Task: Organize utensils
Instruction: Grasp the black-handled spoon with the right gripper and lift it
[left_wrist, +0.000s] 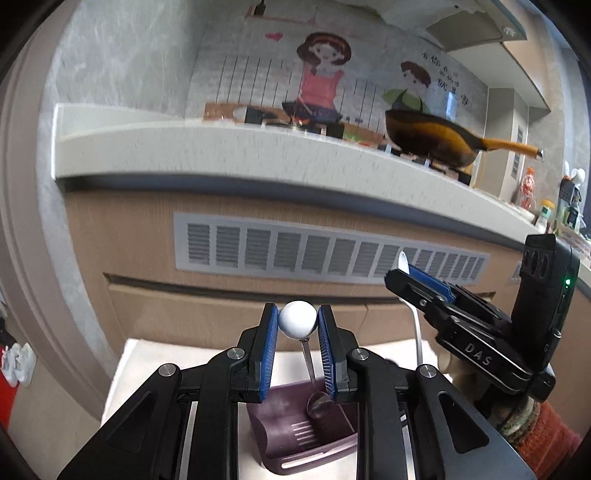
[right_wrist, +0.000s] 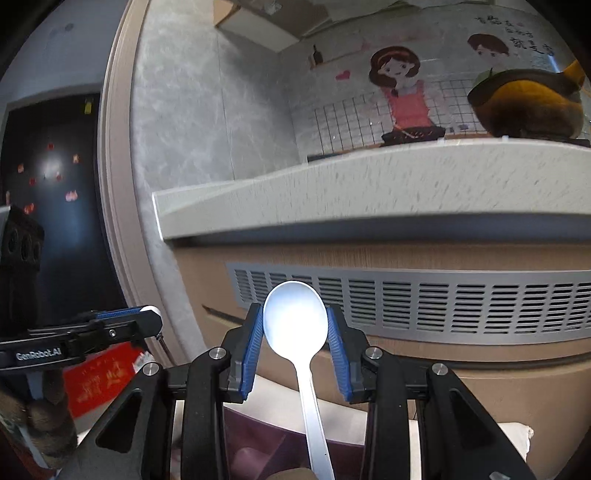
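My left gripper (left_wrist: 297, 322) is shut on the white ball end (left_wrist: 297, 319) of a thin metal spoon (left_wrist: 308, 363). The spoon hangs down with its bowl (left_wrist: 318, 403) inside a purple utensil holder (left_wrist: 295, 439) below. My right gripper (right_wrist: 295, 326) is shut on the bowl of a white plastic spoon (right_wrist: 295, 321), whose handle (right_wrist: 314, 417) hangs down over the purple holder (right_wrist: 266, 443). The right gripper also shows in the left wrist view (left_wrist: 404, 275), holding the white spoon (left_wrist: 416, 325) to the right of the left one. The left gripper shows at the left of the right wrist view (right_wrist: 153, 314).
The holder stands on a white surface (left_wrist: 122, 373) in front of a wooden cabinet with a grey vent grille (left_wrist: 325, 254). Above is a pale countertop (left_wrist: 258, 147) with a stove and a yellow-brown pan (left_wrist: 436, 140). Bottles (left_wrist: 528, 188) stand at the far right.
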